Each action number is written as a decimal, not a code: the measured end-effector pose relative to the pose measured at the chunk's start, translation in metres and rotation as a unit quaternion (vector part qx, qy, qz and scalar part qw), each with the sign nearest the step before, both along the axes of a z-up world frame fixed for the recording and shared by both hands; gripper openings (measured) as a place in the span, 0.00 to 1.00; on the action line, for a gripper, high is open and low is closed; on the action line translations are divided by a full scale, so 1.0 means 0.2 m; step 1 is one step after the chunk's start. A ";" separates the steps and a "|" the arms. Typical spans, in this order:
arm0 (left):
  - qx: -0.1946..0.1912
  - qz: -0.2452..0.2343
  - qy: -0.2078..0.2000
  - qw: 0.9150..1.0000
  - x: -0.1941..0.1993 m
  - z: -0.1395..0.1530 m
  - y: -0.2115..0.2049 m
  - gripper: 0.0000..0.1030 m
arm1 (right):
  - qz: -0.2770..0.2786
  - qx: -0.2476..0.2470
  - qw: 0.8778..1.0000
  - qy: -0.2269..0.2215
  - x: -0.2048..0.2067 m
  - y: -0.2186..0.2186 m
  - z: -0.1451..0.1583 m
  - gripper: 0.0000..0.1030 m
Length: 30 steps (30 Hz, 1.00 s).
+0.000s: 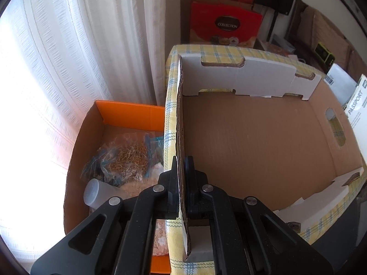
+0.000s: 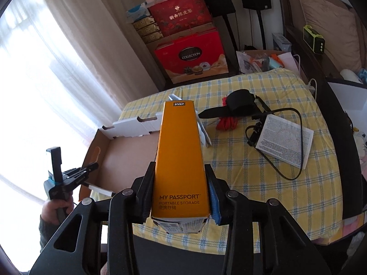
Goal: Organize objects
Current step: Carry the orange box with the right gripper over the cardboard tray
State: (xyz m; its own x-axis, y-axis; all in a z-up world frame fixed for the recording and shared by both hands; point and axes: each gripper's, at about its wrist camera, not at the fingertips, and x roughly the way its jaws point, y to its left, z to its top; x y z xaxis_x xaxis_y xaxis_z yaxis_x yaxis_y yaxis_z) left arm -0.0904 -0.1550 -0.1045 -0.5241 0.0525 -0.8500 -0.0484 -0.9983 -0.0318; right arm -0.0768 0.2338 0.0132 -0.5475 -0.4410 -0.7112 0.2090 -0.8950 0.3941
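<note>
My left gripper point(image 1: 181, 171) is shut on the left side wall of a shallow cardboard tray point(image 1: 252, 142) that lies on the yellow checked cloth. It also shows in the right wrist view point(image 2: 93, 166), clamped on the tray point(image 2: 128, 155). My right gripper point(image 2: 180, 178) is shut on a yellow WD My Passport box point(image 2: 180, 160) and holds it lengthwise over the tray's right edge. The box's white side point(image 1: 357, 107) shows in the left wrist view at the right. The tray's inside is bare.
On the cloth point(image 2: 263, 171) right of the tray lie a black strap point(image 2: 238, 105), a red item point(image 2: 226, 122), a printed leaflet point(image 2: 284, 139) and a black cable point(image 2: 296, 142). An orange box point(image 1: 110, 151) of bags sits left, by the curtain. Red gift boxes point(image 2: 192, 57) stand behind.
</note>
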 end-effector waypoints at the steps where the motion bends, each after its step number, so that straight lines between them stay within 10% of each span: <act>1: -0.001 -0.003 0.001 1.000 0.01 0.00 0.01 0.03 | -0.002 -0.008 1.000 0.001 0.01 0.03 0.02 0.39; 15: 0.003 -0.002 -0.002 1.000 0.05 0.01 0.12 0.03 | 0.017 -0.042 0.999 0.030 0.04 -0.03 0.19 0.39; 30: 0.005 0.000 -0.004 1.000 0.06 0.01 0.16 0.03 | 0.050 -0.006 0.999 0.008 -0.15 -0.39 -0.01 0.39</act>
